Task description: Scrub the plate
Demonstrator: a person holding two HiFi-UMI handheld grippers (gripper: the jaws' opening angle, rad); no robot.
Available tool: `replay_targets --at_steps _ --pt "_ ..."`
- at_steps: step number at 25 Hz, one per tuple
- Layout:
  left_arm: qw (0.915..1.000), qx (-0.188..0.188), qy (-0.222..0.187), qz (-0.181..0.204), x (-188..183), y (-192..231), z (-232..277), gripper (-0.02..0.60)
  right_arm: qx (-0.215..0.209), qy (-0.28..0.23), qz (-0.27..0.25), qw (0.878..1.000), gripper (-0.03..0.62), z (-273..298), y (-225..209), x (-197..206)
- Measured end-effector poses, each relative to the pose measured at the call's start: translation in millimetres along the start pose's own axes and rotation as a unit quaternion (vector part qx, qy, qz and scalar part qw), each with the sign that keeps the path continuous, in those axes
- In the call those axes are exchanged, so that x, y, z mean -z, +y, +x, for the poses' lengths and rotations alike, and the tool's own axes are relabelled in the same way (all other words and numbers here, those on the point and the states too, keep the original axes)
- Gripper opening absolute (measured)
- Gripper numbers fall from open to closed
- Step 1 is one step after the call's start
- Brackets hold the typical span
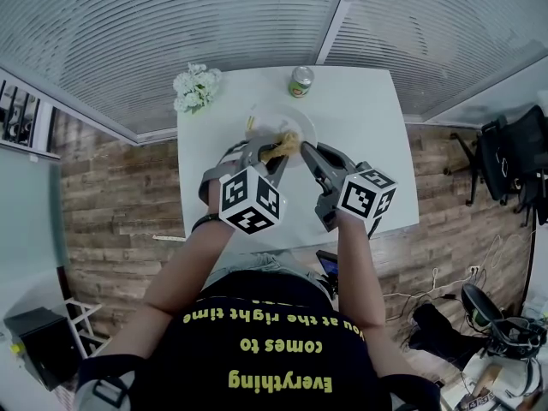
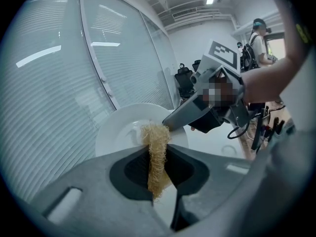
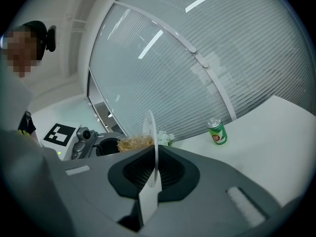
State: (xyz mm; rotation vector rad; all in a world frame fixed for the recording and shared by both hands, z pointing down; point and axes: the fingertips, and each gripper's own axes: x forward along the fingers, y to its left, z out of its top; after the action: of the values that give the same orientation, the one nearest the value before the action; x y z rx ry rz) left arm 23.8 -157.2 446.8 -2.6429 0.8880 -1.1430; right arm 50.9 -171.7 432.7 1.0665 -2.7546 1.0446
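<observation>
A white plate (image 1: 300, 127) is held up on its edge over the white table (image 1: 368, 161). My right gripper (image 1: 306, 150) is shut on its rim; in the right gripper view the plate (image 3: 150, 132) stands edge-on between the jaws of the right gripper (image 3: 155, 156). My left gripper (image 1: 272, 156) is shut on a straw-coloured fibre scrubber (image 1: 285, 143). In the left gripper view the scrubber (image 2: 157, 154) sticks up between the jaws of the left gripper (image 2: 158, 152), and its tip rests against the plate's face (image 2: 123, 130). The right gripper (image 2: 197, 113) clamps the plate's right edge there.
A green can (image 1: 300, 81) stands at the table's far edge, also in the right gripper view as the can (image 3: 217, 131). A bunch of white flowers (image 1: 195, 88) sits at the far left corner. Glass walls with blinds run behind the table. A person (image 2: 259, 41) stands in the background.
</observation>
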Motion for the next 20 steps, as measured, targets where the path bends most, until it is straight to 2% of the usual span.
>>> replay_targets --at_steps 20 --pt "0.9978 -0.046 0.024 -0.040 40.7 31.8 -23.9 0.064 0.012 -0.012 -0.003 1.000 0.014 -14.9 4.3 2.1"
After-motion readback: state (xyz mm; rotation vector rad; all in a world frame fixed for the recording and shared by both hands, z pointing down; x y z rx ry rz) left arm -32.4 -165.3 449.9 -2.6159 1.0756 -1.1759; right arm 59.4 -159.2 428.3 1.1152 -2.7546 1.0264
